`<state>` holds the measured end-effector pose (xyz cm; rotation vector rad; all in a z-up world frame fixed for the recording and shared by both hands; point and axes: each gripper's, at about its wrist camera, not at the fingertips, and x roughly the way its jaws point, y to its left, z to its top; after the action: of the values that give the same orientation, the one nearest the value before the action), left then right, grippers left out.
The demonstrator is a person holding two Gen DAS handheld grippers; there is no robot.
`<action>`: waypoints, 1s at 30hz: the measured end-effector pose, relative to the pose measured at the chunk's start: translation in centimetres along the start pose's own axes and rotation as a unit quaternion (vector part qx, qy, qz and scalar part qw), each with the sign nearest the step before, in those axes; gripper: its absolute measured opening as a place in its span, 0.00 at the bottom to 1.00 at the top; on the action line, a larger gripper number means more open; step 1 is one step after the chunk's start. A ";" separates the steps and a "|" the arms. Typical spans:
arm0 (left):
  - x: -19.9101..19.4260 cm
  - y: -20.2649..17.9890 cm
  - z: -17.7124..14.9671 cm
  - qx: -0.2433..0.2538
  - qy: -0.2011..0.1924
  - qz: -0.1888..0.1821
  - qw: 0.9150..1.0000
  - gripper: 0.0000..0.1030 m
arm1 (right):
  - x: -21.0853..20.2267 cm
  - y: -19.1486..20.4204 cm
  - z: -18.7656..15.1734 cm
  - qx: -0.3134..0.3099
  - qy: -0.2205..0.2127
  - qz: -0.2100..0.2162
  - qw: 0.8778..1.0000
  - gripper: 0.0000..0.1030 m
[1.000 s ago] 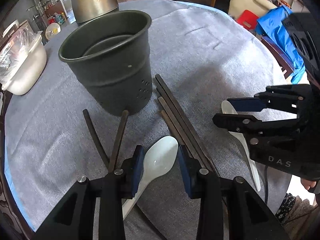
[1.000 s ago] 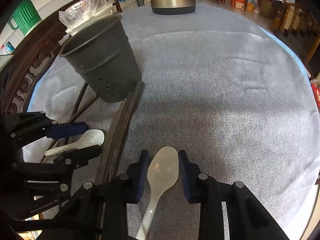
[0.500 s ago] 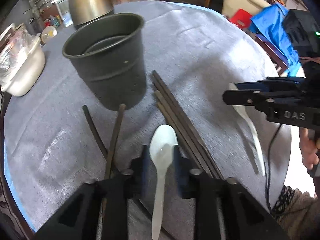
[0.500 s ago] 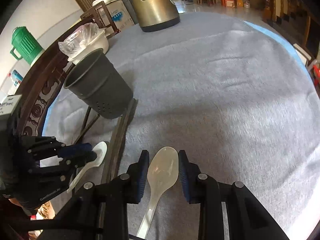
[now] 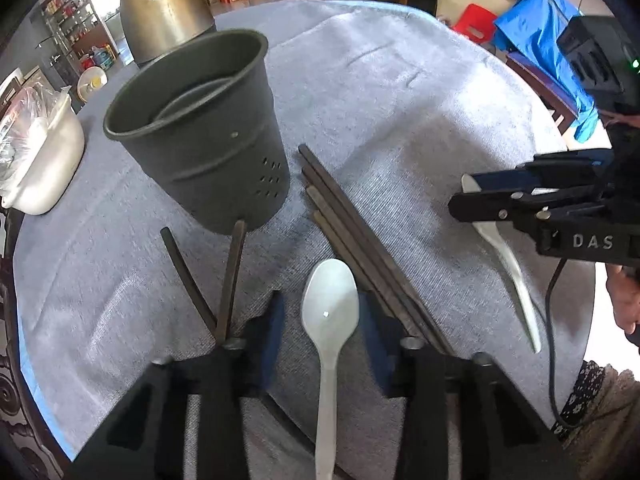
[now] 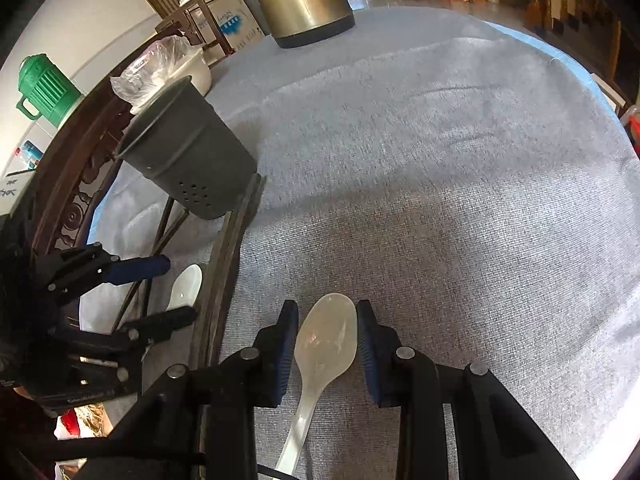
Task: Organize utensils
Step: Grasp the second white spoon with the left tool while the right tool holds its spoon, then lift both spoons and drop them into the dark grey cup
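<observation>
A dark grey utensil cup (image 5: 204, 128) stands upright on the grey tablecloth; it also shows in the right wrist view (image 6: 188, 160). Dark chopsticks (image 5: 360, 248) lie in a bundle beside it, and two more (image 5: 224, 280) lie crossed to the left. My left gripper (image 5: 322, 320) grips a white spoon (image 5: 330, 312), bowl forward, raised above the cloth. My right gripper (image 6: 326, 336) grips a second white spoon (image 6: 326, 340), also lifted. That right gripper (image 5: 496, 196) and its spoon (image 5: 508, 264) show in the left wrist view.
A brass-coloured kettle (image 5: 164, 8) stands at the far side of the round table. A white container with a plastic bag (image 5: 36, 152) sits far left. A green jug (image 6: 44, 88) stands off the table. The table edge (image 6: 600, 92) curves on the right.
Both grippers have risen and pulled back with their spoons. The left spoon turned from slanted to straight between the fingers. The cup and chopsticks have not moved.
</observation>
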<state>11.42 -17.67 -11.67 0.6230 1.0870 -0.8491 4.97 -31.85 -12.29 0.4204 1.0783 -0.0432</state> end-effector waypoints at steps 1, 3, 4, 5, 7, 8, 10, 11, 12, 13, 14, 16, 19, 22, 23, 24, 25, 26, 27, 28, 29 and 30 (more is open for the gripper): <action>0.1 0.0 -0.1 0.003 0.002 -0.001 1.000 0.31 | 0.0 0.0 0.0 -0.001 0.000 -0.001 1.000 0.30; 0.2 0.1 -0.5 0.011 0.010 0.005 1.000 0.31 | 0.0 0.1 0.0 -0.005 -0.001 -0.004 1.000 0.30; 0.3 0.3 -0.8 0.010 0.014 0.009 1.000 0.32 | 0.0 0.2 0.0 -0.005 -0.001 -0.004 1.000 0.30; 0.3 0.5 -0.9 0.006 0.013 0.006 1.000 0.32 | 0.0 0.2 0.0 -0.005 -0.001 -0.004 1.000 0.30; 0.3 0.7 -0.8 -0.001 0.016 0.006 1.000 0.32 | 0.0 0.2 0.0 -0.004 -0.002 -0.003 1.000 0.30; 0.3 0.7 -0.7 -0.003 0.018 0.005 1.000 0.32 | 0.1 0.2 0.1 -0.005 -0.002 -0.004 1.000 0.30; 0.4 0.5 -0.3 -0.005 0.022 0.004 1.000 0.32 | 0.0 0.4 0.0 -0.008 -0.003 -0.008 1.000 0.30; 0.5 0.4 -0.1 -0.006 0.025 0.002 1.000 0.34 | 0.0 0.4 0.1 -0.010 -0.003 -0.010 1.000 0.30; 0.6 0.5 0.1 -0.010 0.028 -0.003 1.000 0.35 | 0.0 0.5 0.1 -0.010 -0.002 -0.011 1.000 0.30; 0.6 0.5 0.2 -0.013 0.029 -0.008 0.999 0.35 | 0.0 0.5 0.1 -0.011 -0.002 -0.012 1.000 0.30; 0.6 0.5 0.3 -0.015 0.030 -0.009 0.999 0.35 | 0.0 0.5 0.1 -0.011 -0.001 -0.013 1.000 0.30; 0.8 0.5 0.4 -0.016 0.032 -0.007 0.999 0.35 | 0.1 0.6 0.3 -0.012 0.001 -0.014 1.000 0.30; 0.8 0.6 0.6 -0.024 0.021 -0.002 0.999 0.31 | 0.1 0.9 0.4 -0.016 0.001 -0.016 1.000 0.30; -0.1 1.3 0.1 -0.036 -0.002 0.004 0.999 0.31 | -0.6 1.4 0.5 -0.026 -0.016 -0.011 0.999 0.30; -0.6 1.4 -0.1 -0.041 -0.013 0.002 0.999 0.31 | -0.9 1.6 0.5 -0.028 -0.024 -0.009 0.999 0.30; -1.3 1.7 -0.2 -0.048 -0.027 -0.002 0.998 0.31 | -1.5 1.8 0.7 -0.030 -0.036 -0.010 0.999 0.30; -2.0 1.9 -0.3 -0.056 -0.039 -0.004 0.998 0.31 | -2.0 1.8 0.9 -0.031 -0.047 -0.010 0.998 0.30; -2.7 2.1 -0.4 -0.062 -0.052 -0.004 0.997 0.31 | -2.4 1.8 1.0 -0.030 -0.057 -0.008 0.998 0.30; -3.7 2.4 -0.5 -0.072 -0.068 -0.002 0.995 0.31 | -3.0 1.8 1.2 -0.028 -0.071 -0.003 0.997 0.30; -4.6 2.7 -0.5 -0.081 -0.083 -0.001 0.993 0.31 | -3.5 1.8 1.5 -0.026 -0.083 0.001 0.996 0.30; -5.8 3.2 -0.6 -0.094 -0.106 -0.002 0.990 0.31 | -4.1 1.8 1.7 -0.023 -0.099 0.006 0.995 0.30; -6.9 3.5 -0.5 -0.104 -0.122 -0.003 0.987 0.31 | -4.9 1.8 2.1 -0.017 -0.119 0.013 0.993 0.30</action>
<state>12.59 -13.46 -5.32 0.3312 0.9396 -0.7828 4.82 -31.82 -6.64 0.3872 0.8369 -0.0503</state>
